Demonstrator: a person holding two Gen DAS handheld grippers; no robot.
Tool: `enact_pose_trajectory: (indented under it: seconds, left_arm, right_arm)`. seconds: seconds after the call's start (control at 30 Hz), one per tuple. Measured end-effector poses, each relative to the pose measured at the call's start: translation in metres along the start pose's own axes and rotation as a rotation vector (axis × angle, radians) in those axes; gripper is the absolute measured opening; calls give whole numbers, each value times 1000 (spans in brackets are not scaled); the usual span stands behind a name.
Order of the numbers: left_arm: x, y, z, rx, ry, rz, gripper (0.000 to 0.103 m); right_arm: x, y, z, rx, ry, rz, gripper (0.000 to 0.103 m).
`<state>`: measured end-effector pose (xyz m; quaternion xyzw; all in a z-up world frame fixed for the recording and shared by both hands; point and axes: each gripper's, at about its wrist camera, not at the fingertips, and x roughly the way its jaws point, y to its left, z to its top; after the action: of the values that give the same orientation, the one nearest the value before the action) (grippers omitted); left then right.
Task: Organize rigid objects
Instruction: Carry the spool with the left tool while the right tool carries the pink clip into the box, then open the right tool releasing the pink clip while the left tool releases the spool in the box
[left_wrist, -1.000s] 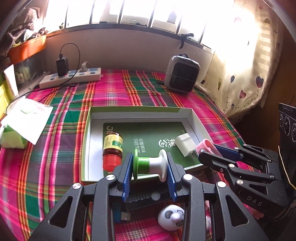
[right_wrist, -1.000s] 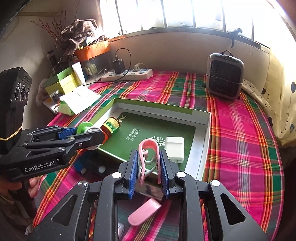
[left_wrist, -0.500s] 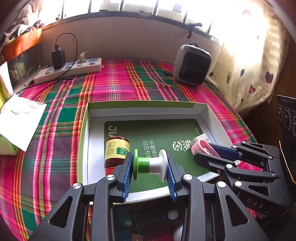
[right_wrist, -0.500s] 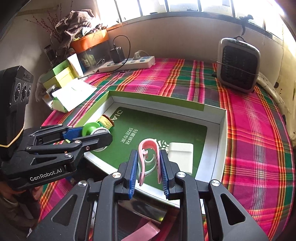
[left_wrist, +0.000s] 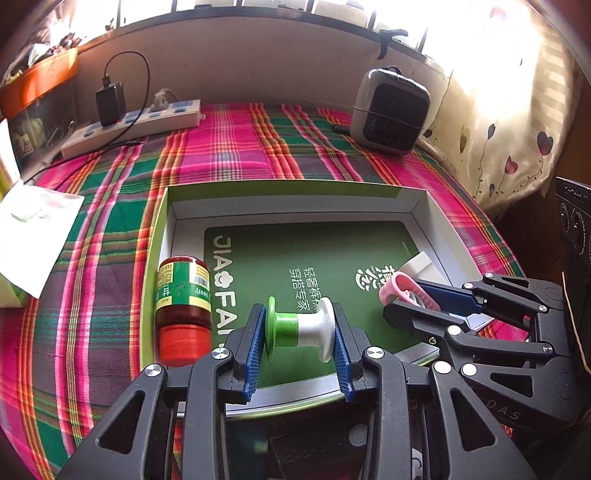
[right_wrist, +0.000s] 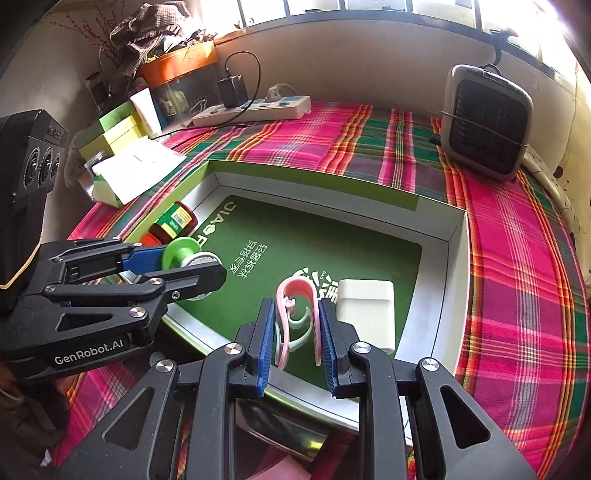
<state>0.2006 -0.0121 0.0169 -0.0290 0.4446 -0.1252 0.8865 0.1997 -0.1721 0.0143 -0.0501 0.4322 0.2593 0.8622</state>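
My left gripper (left_wrist: 300, 336) is shut on a green and white spool (left_wrist: 300, 329) and holds it over the near part of the open green box (left_wrist: 295, 190), beside a red-capped jar (left_wrist: 183, 306) lying in the box. The left gripper (right_wrist: 192, 264) shows at the left in the right wrist view. My right gripper (right_wrist: 297, 332) is shut on a pink hook-shaped clip (right_wrist: 295, 295) over the box's near right part, next to a white charger block (right_wrist: 365, 308). The right gripper (left_wrist: 410, 301) shows at the right in the left wrist view.
The box lies on a pink-green plaid cloth (left_wrist: 229, 144). A grey heater (left_wrist: 389, 110) stands at the back right, a power strip (left_wrist: 129, 127) with a charger at the back left. White paper (left_wrist: 33, 229) and green boxes (right_wrist: 110, 131) lie at the left.
Both grippers have moved forward over the box with their objects still held. The toys on the cloth near the box have dropped out of view below.
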Motion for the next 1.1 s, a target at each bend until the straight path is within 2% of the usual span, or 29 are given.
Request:
enact_pose_trajectory:
  seconds: [0.7, 0.8, 0.97, 1.1]
  left_arm:
    - [3, 0, -2, 2, 14, 5, 33]
    - [1, 0, -2, -1, 12, 9, 33]
    - [-4, -1, -3, -2, 2, 9, 35]
    - [-13, -1, -5, -8, -17, 1, 36]
  right_arm:
    - [1, 2, 0, -10, 1, -21, 25]
    - [1, 2, 0, -6, 1, -17, 27]
    - [-2, 2, -1, 0, -9, -19, 35]
    - [-10, 1, -3, 9, -32, -16, 35]
